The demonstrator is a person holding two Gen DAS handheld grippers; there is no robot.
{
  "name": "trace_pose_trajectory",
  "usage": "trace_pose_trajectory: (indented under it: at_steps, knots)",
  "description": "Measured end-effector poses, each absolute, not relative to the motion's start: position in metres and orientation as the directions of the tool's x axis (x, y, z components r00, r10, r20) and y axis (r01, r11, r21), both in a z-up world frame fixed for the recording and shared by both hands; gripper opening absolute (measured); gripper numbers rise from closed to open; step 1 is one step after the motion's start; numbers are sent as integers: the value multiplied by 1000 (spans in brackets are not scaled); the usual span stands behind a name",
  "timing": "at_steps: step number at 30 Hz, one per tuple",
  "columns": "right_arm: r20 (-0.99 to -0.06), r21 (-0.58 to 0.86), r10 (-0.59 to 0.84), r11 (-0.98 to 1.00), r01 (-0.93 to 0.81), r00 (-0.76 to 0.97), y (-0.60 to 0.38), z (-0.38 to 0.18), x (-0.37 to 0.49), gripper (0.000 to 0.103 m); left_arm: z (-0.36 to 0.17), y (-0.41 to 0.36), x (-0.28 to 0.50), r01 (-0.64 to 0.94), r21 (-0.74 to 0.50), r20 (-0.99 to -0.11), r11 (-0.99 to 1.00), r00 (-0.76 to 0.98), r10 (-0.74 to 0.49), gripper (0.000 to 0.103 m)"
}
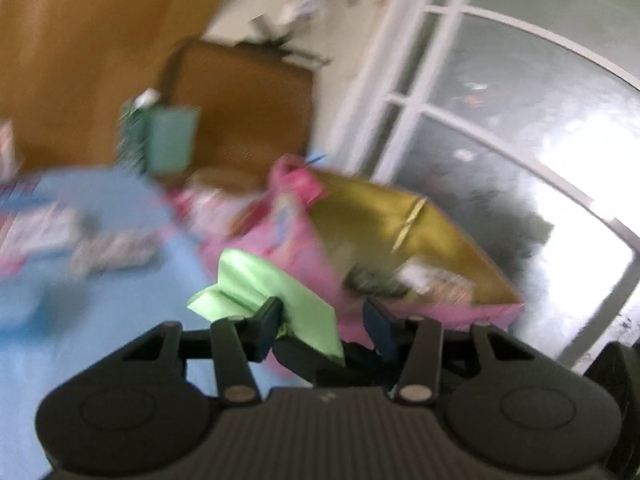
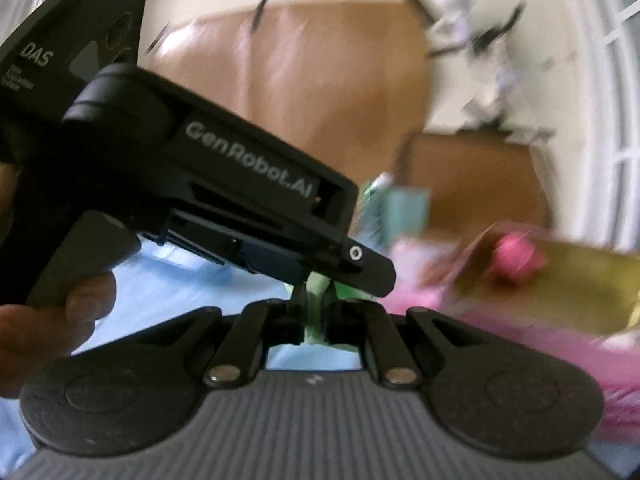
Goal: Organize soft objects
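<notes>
A light green cloth (image 1: 256,288) hangs in the air above a blue sheet (image 1: 100,312). In the left wrist view my left gripper (image 1: 324,320) is open; the cloth drapes over its left finger (image 1: 266,326), and the right gripper's black fingers (image 1: 320,360) pinch the cloth's lower edge between the left gripper's jaws. In the right wrist view my right gripper (image 2: 314,320) is nearly closed on a sliver of green cloth (image 2: 316,292). The left gripper's body (image 2: 224,184) crosses just in front and hides most of the cloth.
A pink bag (image 1: 280,236) with a gold lining (image 1: 380,224) lies on the sheet's right side; it also shows in the right wrist view (image 2: 540,320). Patterned cloths (image 1: 60,236) lie at the left. A teal box (image 1: 172,140), a brown headboard (image 1: 80,48) and a window (image 1: 520,140) stand behind.
</notes>
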State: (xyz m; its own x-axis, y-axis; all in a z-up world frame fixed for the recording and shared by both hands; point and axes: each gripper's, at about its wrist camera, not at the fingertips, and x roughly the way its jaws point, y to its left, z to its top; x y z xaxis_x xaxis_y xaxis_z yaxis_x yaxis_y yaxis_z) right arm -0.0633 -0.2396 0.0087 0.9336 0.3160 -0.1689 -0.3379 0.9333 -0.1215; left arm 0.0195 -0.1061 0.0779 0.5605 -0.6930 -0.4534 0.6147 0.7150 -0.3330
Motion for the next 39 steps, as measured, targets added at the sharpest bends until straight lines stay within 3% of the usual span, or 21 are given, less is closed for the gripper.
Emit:
trace_pose_trajectory:
  at_steps: [5, 6, 8, 9, 11, 12, 18, 26, 29, 34, 36, 39]
  knots:
    - [-92, -135, 174, 973, -186, 980, -278, 23, -55, 11, 90, -166, 33, 702, -252, -424, 666, 539, -728, 47]
    - [-97, -129, 144, 979, -156, 985, -285, 24, -50, 11, 89, -178, 36, 708, -236, -423, 666, 542, -726, 50]
    - [-104, -122, 79, 988, -91, 991, -298, 26, -36, 14, 86, -198, 42, 709, -196, -427, 677, 560, -710, 64]
    - [-111, -135, 27, 990, -42, 993, -305, 25, -23, 26, 85, -205, 44, 696, -177, -427, 696, 583, -691, 71]
    - [-162, -148, -47, 989, 22, 986, -316, 22, -2, 49, 83, -208, 47, 674, -170, -443, 719, 600, -666, 72]
    - [-163, -121, -52, 992, 32, 985, -320, 21, -1, 49, 83, -202, 46, 668, -187, -442, 721, 598, -669, 72]
    - [-127, -49, -15, 999, 9, 992, -325, 20, -13, 49, 78, -137, 44, 590, -221, -402, 776, 670, -624, 72]
    - [-108, -90, 167, 980, -177, 980, -278, 17, -23, 49, 42, -21, 35, 331, -254, -490, 909, 766, -416, 72]
    - [-178, -94, 281, 949, -300, 943, -251, 15, -19, 49, 32, 18, 34, 218, -240, -517, 946, 796, -315, 72]
    - [-355, 30, 408, 904, -426, 841, -208, 9, 35, 49, 15, 64, 41, 30, -177, -535, 984, 836, -121, 72]
    - [-393, 78, 417, 903, -422, 819, -188, 11, 67, 56, 12, 80, 45, 21, -269, -529, 963, 832, -166, 74]
    - [-438, 179, 442, 896, -406, 783, -159, 16, 118, 69, 11, 87, 46, 28, -299, -524, 954, 830, -189, 74]
